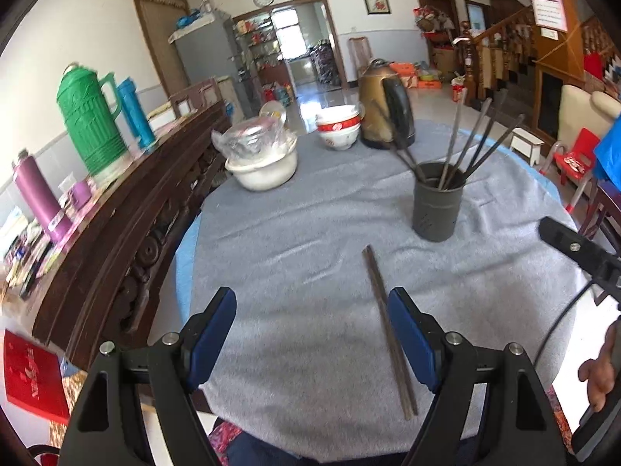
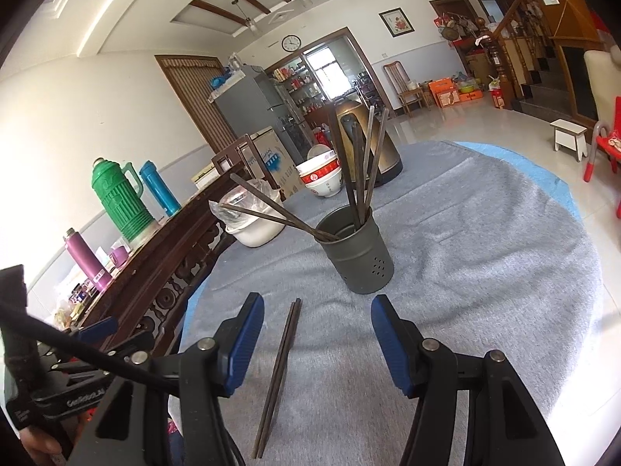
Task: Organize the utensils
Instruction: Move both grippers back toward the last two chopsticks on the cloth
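A pair of dark chopsticks [image 1: 389, 330] lies flat on the grey cloth near the table's front edge, also seen as chopsticks [image 2: 279, 369] in the right wrist view. Behind them stands a grey utensil holder [image 1: 437, 206] with several chopsticks leaning in it; the same holder [image 2: 355, 250] shows perforations low on its side. My left gripper [image 1: 312, 326] is open above the cloth, and the chopsticks run just inside its right finger without being pinched. My right gripper [image 2: 317, 334] is open too, the chopsticks lying between its fingers, closer to the left one.
On the round table [image 1: 295, 240] behind the holder stand a brown kettle [image 1: 384, 106], stacked bowls [image 1: 338, 128] and a white pot with plastic wrap [image 1: 261, 163]. A dark wooden sideboard [image 1: 128, 233] with a green thermos [image 1: 91, 124] runs along the left. A hand [image 1: 599, 372] shows at the right edge.
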Motion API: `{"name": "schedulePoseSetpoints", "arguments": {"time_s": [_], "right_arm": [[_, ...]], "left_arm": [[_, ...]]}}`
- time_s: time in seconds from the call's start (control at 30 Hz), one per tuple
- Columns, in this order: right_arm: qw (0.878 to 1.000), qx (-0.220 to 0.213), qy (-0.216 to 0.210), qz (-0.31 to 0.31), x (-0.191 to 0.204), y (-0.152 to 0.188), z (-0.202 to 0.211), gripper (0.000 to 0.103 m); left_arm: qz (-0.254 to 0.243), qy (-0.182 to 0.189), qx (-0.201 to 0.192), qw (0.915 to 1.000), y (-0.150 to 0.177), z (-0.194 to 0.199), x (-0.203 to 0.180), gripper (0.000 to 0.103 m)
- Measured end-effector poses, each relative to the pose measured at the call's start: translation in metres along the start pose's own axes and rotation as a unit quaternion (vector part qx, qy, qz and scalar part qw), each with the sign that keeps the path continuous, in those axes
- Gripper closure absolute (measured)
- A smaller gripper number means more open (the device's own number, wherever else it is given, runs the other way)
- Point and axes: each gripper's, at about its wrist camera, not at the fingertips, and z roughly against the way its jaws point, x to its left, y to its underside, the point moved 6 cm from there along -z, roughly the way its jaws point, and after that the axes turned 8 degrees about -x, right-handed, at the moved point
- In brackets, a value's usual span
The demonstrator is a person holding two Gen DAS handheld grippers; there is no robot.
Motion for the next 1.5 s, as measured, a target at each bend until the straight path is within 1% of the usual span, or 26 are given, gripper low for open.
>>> {"name": "schedulePoseSetpoints", "arguments": {"time_s": [0.13,0.23,0.43,0.5,0.63,0.77,0.83,0.87,0.97,1.03,1.33,1.5], "right_arm": [[1.0,0.0,-0.002,0.002,-0.003,0.003,0.004,0.043],[1.0,0.004,-0.003,0.001,-0.007,0.007,0.003,0.043],[1.0,0.013,-0.004,-0.009,-0.016,0.011,-0.008,0.043],[1.0,0.017,-0.005,-0.013,-0.021,0.014,-0.013,0.043],[0.999,0.029,-0.009,-0.029,-0.033,0.019,-0.024,0.043],[0.998,0.033,-0.026,-0.047,-0.048,0.024,-0.032,0.043],[0.997,0.035,-0.034,-0.054,-0.055,0.025,-0.035,0.044],[0.997,0.036,-0.036,-0.056,-0.057,0.026,-0.036,0.047],[0.996,0.042,-0.042,-0.065,-0.065,0.028,-0.041,0.05],[0.996,0.045,-0.046,-0.068,-0.07,0.029,-0.042,0.053],[0.993,0.065,-0.048,-0.082,-0.088,0.033,-0.046,0.054],[0.993,0.072,-0.044,-0.08,-0.093,0.033,-0.044,0.054]], "left_arm": [[0.021,-0.01,0.024,0.9994,0.008,-0.009,0.014,0.022],[0.026,-0.011,0.033,0.9991,0.011,-0.016,0.015,0.022],[0.007,-0.009,0.043,0.999,0.009,-0.029,0.001,0.022],[0.001,-0.011,0.051,0.9986,0.011,-0.038,-0.002,0.022],[0.001,-0.015,0.082,0.9966,0.019,-0.059,-0.005,0.022],[0.008,-0.009,0.105,0.9943,0.026,-0.078,-0.009,0.022],[0.02,0.003,0.114,0.9933,0.03,-0.088,-0.013,0.022],[0.028,0.011,0.121,0.9921,0.033,-0.093,-0.015,0.022],[0.059,0.031,0.151,0.9863,0.044,-0.111,-0.021,0.022],[0.066,0.032,0.161,0.9841,0.05,-0.118,-0.026,0.022],[0.038,0.009,0.183,0.9824,0.062,-0.134,-0.045,0.022],[0.011,-0.012,0.174,0.9846,0.062,-0.138,-0.048,0.022]]}}
